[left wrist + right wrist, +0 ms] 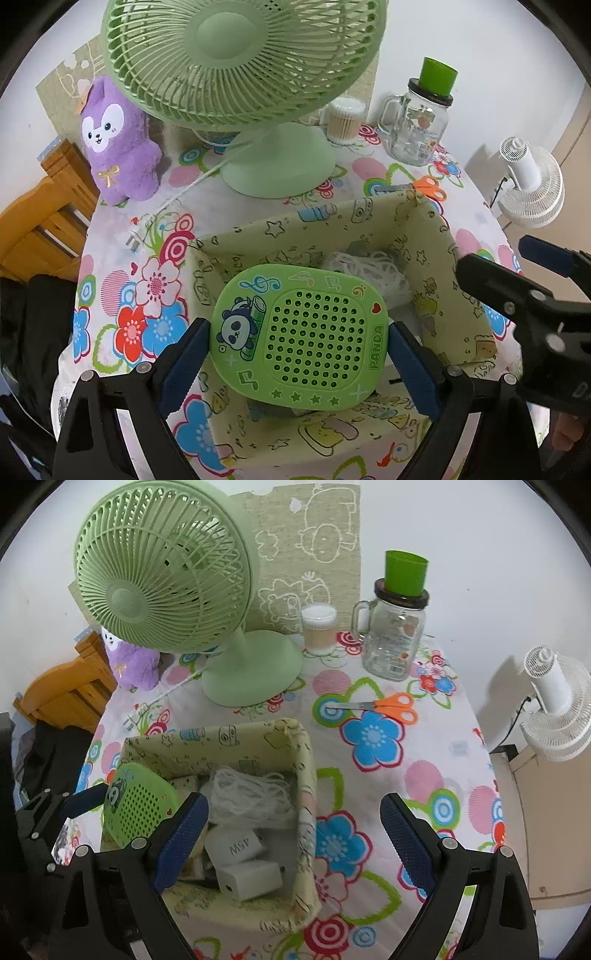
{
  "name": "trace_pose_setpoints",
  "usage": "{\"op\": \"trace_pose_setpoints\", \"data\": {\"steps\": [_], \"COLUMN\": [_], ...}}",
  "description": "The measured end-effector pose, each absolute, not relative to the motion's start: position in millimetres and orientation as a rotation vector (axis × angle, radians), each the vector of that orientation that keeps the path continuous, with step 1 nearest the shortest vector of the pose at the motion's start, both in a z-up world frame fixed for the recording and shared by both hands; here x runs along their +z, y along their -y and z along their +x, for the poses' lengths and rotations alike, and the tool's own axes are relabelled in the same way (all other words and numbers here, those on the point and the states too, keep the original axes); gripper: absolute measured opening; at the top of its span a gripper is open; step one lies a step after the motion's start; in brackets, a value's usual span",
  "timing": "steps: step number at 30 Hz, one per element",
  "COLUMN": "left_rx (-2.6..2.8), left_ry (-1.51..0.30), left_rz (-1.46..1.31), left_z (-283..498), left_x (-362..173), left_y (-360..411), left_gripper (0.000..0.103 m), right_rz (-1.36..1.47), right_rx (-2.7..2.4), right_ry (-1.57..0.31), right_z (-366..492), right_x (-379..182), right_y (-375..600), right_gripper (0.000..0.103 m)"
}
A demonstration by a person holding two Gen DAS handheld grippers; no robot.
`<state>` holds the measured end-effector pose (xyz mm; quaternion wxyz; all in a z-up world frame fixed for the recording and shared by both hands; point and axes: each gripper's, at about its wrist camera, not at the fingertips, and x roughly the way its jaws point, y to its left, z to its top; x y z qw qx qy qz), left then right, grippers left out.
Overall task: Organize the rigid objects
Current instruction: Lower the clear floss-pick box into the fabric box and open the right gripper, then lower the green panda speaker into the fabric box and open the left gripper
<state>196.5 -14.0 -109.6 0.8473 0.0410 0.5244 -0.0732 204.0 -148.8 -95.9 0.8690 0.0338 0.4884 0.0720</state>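
Note:
My left gripper (297,345) is shut on a green panda speaker (300,334) and holds it over the open yellow fabric storage box (369,210). The speaker also shows in the right wrist view (138,803), at the box's left rim. The box (295,738) holds a white cord bundle (251,794) and white chargers (247,878). My right gripper (295,834) is open and empty, over the box's right wall. It shows in the left wrist view (517,273) at the right. Orange-handled scissors (388,705) lie on the tablecloth behind the box.
A green desk fan (166,590) stands at the back with its cord and plug (133,716) on the cloth. A purple plush toy (118,147) is at the left. A cotton swab jar (318,629) and a glass mug jar with a green cup (399,627) stand at the back right.

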Motion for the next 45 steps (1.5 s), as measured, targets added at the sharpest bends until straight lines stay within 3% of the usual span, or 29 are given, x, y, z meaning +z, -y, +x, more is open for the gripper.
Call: {"op": "trace_pose_setpoints", "data": {"steps": [15, 33, 36, 45], "left_rx": [-0.185, -0.19, -0.19, -0.184], "left_ry": [-1.137, -1.191, -1.192, -1.179], "left_rz": [0.107, 0.134, 0.119, 0.133], "left_z": [207, 211, 211, 203], "left_x": [-129, -151, -150, -144], "left_y": [33, 37, 34, 32], "left_gripper": [0.095, 0.097, 0.102, 0.103], "right_rz": [0.078, 0.06, 0.058, 0.051], "right_rx": [0.114, 0.105, 0.112, 0.126], "right_ry": [-1.051, -1.101, -1.102, -1.097], "right_z": [189, 197, 197, 193], "right_x": [-109, -127, -127, -125], "right_y": [160, 147, 144, 139], "right_gripper": [0.072, 0.071, 0.071, 0.071]}}
